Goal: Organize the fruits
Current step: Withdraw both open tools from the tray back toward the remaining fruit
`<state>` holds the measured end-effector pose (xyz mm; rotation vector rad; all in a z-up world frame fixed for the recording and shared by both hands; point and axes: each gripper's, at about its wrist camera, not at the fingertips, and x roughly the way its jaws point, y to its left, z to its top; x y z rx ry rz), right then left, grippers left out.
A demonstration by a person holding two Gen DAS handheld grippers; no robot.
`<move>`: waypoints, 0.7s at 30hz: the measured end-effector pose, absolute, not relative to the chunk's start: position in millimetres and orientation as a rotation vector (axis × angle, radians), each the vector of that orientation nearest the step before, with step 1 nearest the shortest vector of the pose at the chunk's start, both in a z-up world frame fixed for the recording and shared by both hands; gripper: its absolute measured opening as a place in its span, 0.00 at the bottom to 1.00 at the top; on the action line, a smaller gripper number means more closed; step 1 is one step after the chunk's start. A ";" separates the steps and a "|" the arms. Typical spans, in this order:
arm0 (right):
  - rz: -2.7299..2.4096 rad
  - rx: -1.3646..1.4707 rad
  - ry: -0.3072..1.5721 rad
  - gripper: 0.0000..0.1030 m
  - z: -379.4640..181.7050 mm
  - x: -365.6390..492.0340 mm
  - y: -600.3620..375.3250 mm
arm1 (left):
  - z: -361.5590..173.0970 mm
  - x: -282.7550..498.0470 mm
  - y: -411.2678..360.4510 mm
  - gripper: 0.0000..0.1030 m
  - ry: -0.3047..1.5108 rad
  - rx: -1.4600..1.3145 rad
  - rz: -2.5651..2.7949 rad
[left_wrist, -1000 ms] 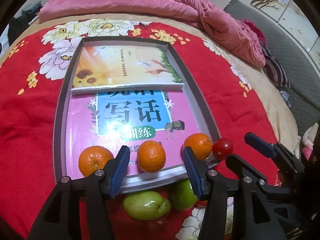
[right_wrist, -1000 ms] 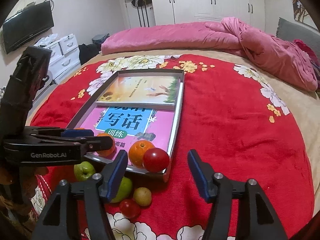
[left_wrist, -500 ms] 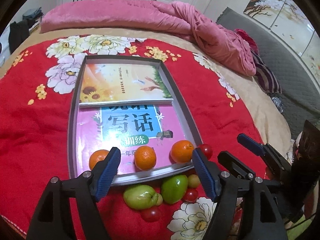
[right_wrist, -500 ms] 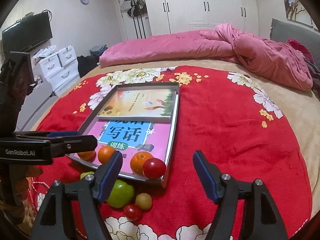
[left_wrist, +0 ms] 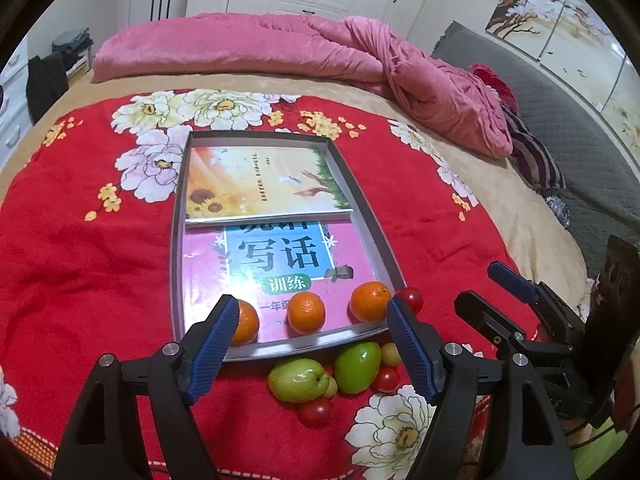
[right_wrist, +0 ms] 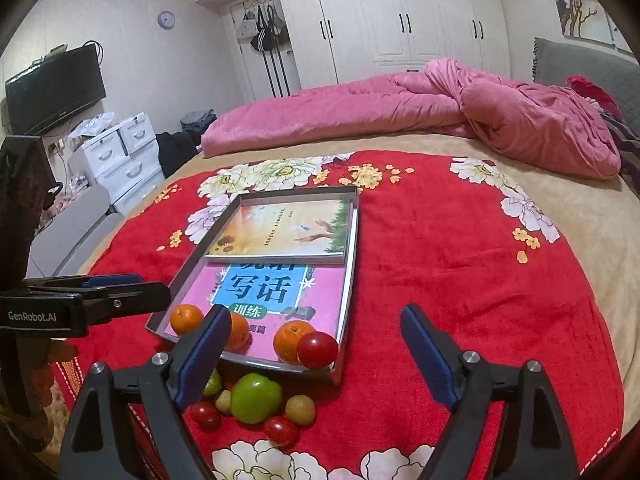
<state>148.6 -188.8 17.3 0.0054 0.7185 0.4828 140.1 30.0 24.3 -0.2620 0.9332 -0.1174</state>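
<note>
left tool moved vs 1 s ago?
Yes. The left tool has backed away from the tray: the tray and oranges look smaller, and more fruit on the blanket shows.

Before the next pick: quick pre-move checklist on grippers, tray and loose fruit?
1. Left gripper open, nothing held: ok.
2. Right gripper open, nothing held: ok.
3. Three oranges sit in the tray, near edge: ok.
4. Red tomato inside the tray at its near right corner, touching an orange: ok.
5. Green fruits and small tomatoes on the blanket, outside the tray: not ok.
6. Fruit hidden behind the fingers: cannot tell.
</note>
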 end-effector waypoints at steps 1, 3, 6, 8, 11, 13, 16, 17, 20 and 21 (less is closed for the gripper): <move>0.484 0.006 0.717 0.84 18.2 147.7 -188.5 | 25.7 138.6 31.0 0.75 0.930 -0.259 -0.116; 0.488 0.008 0.713 0.85 19.9 146.1 -188.0 | 27.6 136.5 32.7 0.75 0.924 -0.260 -0.113; 0.498 0.010 0.711 0.85 21.9 143.7 -187.1 | 30.2 132.8 34.5 0.75 0.918 -0.254 -0.108; 0.505 0.010 0.707 0.85 23.6 141.4 -186.1 | 31.5 130.7 35.1 0.75 0.916 -0.248 -0.103; 0.510 0.007 0.701 0.87 25.8 138.7 -184.9 | 32.8 127.0 37.9 0.75 0.915 -0.247 -0.101; 0.517 0.008 0.699 0.88 27.1 137.2 -184.6 | 33.5 125.2 39.3 0.75 0.913 -0.247 -0.098; 0.523 0.004 0.696 0.88 28.8 135.2 -183.2 | 33.8 122.6 41.4 0.75 0.912 -0.245 -0.096; 0.526 0.002 0.697 0.88 29.1 134.6 -183.0 | 33.8 121.9 41.7 0.75 0.913 -0.245 -0.097; 0.534 -0.004 0.699 0.88 29.4 131.5 -180.9 | 33.0 120.3 42.8 0.75 0.916 -0.244 -0.093; 0.536 -0.008 0.700 0.88 28.9 130.6 -180.1 | 32.7 119.1 43.3 0.75 0.918 -0.244 -0.094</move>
